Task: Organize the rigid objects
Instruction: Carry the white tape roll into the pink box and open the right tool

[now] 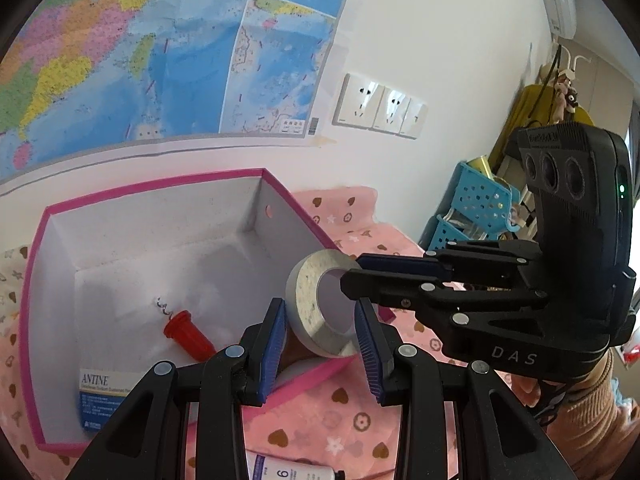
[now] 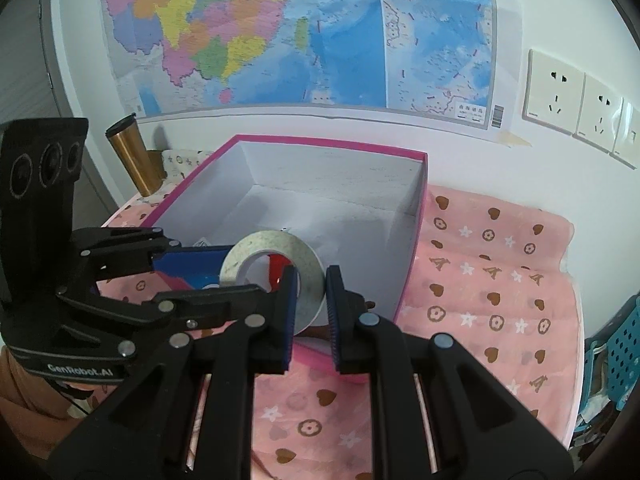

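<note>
**Tape roll held by both grippers at the box's near rim**

Nearest in the left wrist view, the left gripper has its blue pads closed on the wall of a grey tape roll, clamping the ring across its width. The right gripper comes in from the right, level with the roll, its jaws nearly together and pinching the ring's far-right wall, with one finger passing across the hole. In the right wrist view the same grip shows from the other side: the right gripper bites the roll at its near-right edge, while the left gripper holds it from the left.

The roll stands tilted, its open face turned up and toward the wall, and it hangs just over the near right corner of the pink-edged box. The box interior lies beyond and to the left of the roll, so the coming move looks like a short carry forward and leftward over the rim, then a release. Both hands are equally near.

Farther in, a red-handled corkscrew lies on the box floor beside a blue-and-white packet at the near left corner. The box sits on a pink patterned cloth, against the wall under a map.
</note>
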Motion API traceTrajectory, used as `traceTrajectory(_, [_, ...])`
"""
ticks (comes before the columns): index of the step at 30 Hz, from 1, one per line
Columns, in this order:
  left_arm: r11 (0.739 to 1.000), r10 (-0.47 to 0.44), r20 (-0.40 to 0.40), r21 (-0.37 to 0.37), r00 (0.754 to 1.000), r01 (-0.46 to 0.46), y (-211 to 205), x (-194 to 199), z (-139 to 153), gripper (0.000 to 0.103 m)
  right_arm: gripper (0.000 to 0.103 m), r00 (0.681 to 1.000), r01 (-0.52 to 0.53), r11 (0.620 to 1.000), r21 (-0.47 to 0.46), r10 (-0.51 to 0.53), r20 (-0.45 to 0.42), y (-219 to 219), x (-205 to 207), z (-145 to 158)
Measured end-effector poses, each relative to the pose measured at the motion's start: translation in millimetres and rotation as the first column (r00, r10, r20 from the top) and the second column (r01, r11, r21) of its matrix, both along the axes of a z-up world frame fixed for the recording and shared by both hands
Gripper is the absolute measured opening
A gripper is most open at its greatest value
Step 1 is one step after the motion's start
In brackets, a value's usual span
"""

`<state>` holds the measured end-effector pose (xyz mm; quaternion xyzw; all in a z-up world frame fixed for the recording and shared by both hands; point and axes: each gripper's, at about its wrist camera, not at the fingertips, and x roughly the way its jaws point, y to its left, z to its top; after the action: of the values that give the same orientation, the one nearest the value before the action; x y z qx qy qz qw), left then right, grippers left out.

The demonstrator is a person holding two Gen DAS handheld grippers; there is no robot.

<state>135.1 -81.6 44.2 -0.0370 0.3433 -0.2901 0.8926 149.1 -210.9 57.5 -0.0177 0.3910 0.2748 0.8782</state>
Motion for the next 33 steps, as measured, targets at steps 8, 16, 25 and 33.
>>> traceTrajectory(8, [1.0, 0.011, -0.041, 0.017, 0.999, -0.01, -1.9, 15.0, -11.0, 0.035, 0.016, 0.998, 0.023, 0.999, -0.025, -0.025, -0.053, -2.0, 20.3, -14.4])
traceTrajectory(16, [1.0, 0.007, -0.094, 0.019, 0.996, -0.005, -3.4, 27.1, -25.8, 0.035, 0.016, 0.992, 0.036, 0.996, -0.087, -0.046, -0.118, 3.4, 33.3, -34.2])
traceTrajectory(25, [0.999, 0.024, -0.092, 0.024, 0.995, -0.022, 3.9, 24.0, -27.3, 0.035, 0.025, 0.988, 0.081, 0.991, -0.102, -0.093, -0.122, -0.1, 36.2, -35.9])
traceTrajectory(33, [0.998, 0.056, -0.009, 0.034, 0.998, -0.056, 19.3, -1.4, -17.9, 0.036, 0.03, 0.991, 0.08, 0.997, -0.004, -0.08, -0.109, -13.5, 14.7, -29.0])
